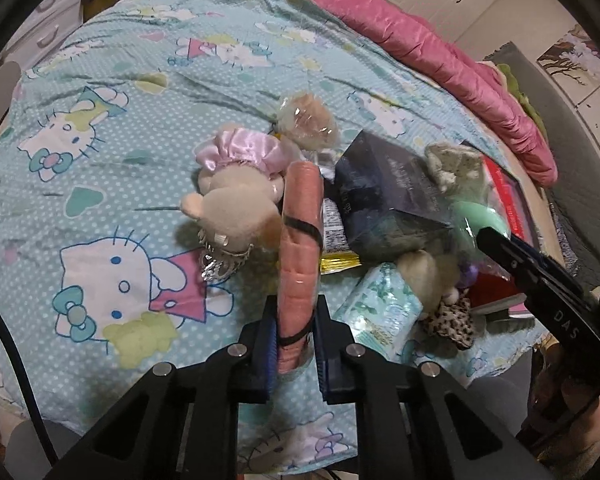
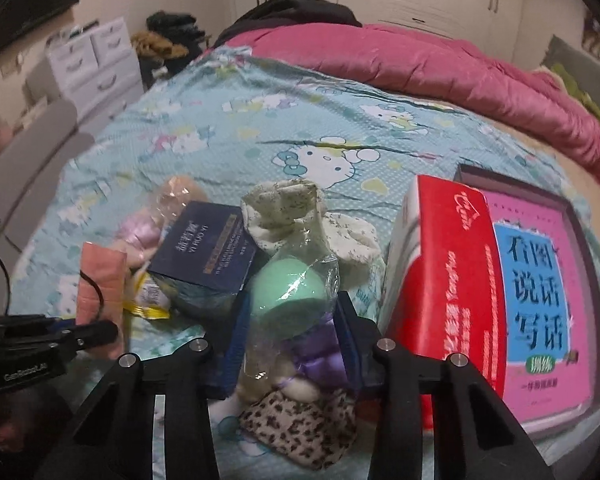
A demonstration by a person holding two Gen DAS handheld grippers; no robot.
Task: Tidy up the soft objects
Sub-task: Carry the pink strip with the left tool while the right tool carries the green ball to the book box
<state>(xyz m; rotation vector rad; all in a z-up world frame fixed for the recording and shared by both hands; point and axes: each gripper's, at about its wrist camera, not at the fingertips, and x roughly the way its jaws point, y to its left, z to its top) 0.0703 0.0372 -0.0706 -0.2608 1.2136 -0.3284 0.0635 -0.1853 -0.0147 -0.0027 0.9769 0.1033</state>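
My left gripper is shut on a rolled salmon-pink towel bound with black bands; the towel also shows in the right wrist view. Beside it lies a beige plush doll with a pink satin cap and a tiara. My right gripper has its jaws around a clear bag holding a green ball and purple soft things, over a leopard-print pouch; whether it grips the bag is unclear. A floral cloth bag lies behind.
All lies on a Hello Kitty bedsheet. A dark blue box, a red box, a pink book, a tissue pack and a wrapped plush crowd the pile. A pink quilt lines the far side.
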